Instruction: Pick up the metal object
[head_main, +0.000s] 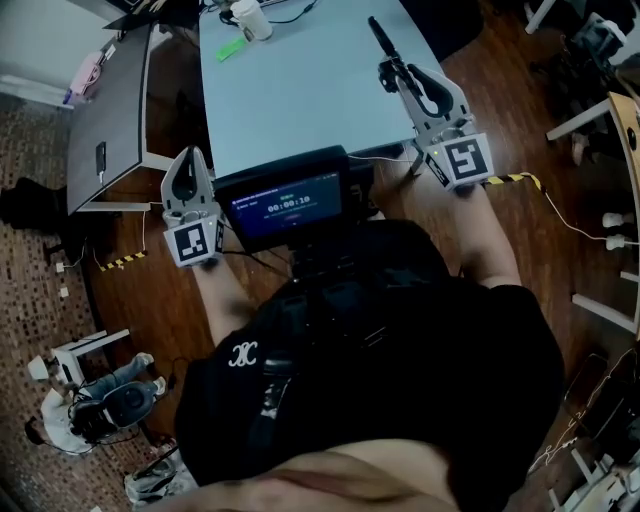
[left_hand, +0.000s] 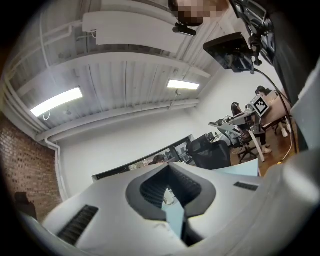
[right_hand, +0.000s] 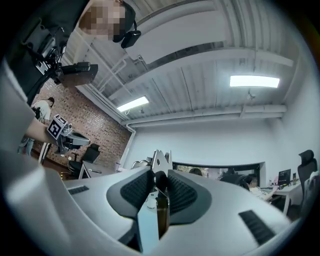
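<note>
My left tongs (head_main: 190, 153) are light grey plastic with dark ribbed pads, and they sit just beside the near left corner of the smooth, pale blue surface (head_main: 300, 100). In the left gripper view the left tongs (left_hand: 168, 165) are closed: the tips meet in a point with nothing held, and only a thin sliver of the surface shows through lower down. At the far left corner stand a white cup (head_main: 250, 18) and a small green item (head_main: 232, 48). A dark screen (head_main: 290, 205) with a blue glow hangs at my chest over the near edge. My right tongs (head_main: 397, 72) are at the right edge of the surface, clamped on the metal object (head_main: 382, 40). From above it reads as a slim, dark, straight rod. It runs out past the tips toward the far right corner of the surface. In the right gripper view the right tongs (right_hand: 159, 171) press their ribbed pads on both sides of the metal object (right_hand: 160, 181), which shows a rounded dark section. Past the tips there is what looks like a silvery flat end with a small hole.
</note>
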